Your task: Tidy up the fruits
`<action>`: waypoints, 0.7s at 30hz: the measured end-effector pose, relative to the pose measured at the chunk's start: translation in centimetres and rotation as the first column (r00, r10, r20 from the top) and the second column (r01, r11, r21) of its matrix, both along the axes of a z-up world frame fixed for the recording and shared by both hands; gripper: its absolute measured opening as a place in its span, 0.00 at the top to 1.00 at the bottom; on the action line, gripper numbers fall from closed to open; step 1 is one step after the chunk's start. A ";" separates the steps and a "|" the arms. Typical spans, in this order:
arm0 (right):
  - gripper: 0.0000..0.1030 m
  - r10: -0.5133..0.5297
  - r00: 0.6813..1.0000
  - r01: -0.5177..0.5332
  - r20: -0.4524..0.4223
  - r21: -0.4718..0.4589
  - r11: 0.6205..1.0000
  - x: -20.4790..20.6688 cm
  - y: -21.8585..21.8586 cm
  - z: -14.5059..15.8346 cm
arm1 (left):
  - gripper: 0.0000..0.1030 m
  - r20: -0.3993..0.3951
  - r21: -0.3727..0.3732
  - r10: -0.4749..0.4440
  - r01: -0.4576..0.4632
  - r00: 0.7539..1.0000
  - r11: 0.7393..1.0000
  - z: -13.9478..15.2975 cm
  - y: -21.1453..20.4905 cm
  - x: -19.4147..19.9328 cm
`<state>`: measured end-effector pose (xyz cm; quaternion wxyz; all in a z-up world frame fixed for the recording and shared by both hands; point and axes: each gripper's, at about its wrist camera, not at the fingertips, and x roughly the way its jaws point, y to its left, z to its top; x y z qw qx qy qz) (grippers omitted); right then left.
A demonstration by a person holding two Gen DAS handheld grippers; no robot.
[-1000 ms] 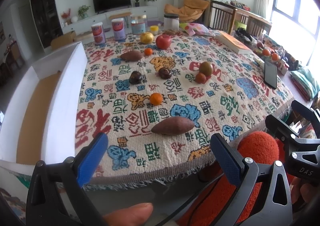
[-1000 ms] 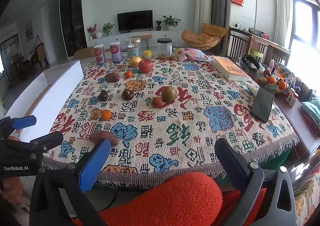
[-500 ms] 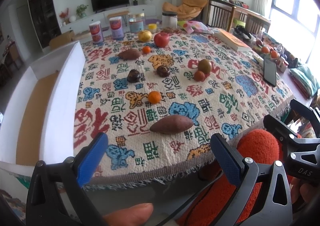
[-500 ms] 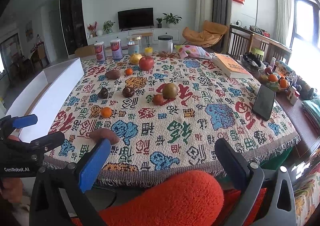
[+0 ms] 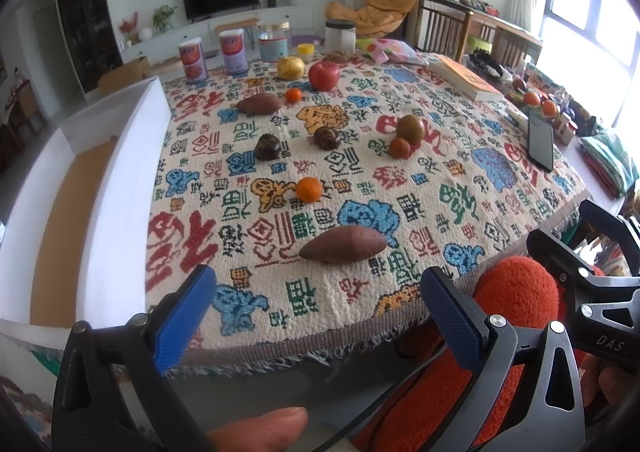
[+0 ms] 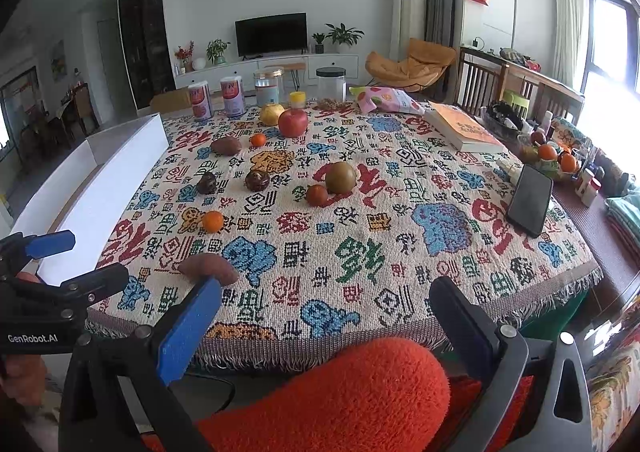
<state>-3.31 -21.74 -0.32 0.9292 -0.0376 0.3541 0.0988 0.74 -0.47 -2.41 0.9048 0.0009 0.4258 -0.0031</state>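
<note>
Left gripper and right gripper both spread wide, empty, off desk edge. Nearest sweet potato looms closer than before.

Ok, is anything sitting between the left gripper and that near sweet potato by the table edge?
Nothing visible. The left gripper is open and short of the table edge, and only bare patterned tablecloth lies between it and the near sweet potato. The small orange sits beyond the potato, out of the way.
</note>
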 end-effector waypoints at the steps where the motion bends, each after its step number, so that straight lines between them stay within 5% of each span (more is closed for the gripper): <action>1: 0.00 0.000 1.000 0.000 0.001 -0.001 1.000 0.0 0.0 0.0 | 0.01 0.000 0.000 0.000 0.000 1.000 1.000 0.0 0.0 0.0; 21: 0.00 0.002 1.000 -0.002 -0.007 0.002 1.000 0.0 0.1 -0.1 | 0.01 -0.012 -0.002 0.001 -0.001 1.000 1.000 -0.4 0.1 -0.1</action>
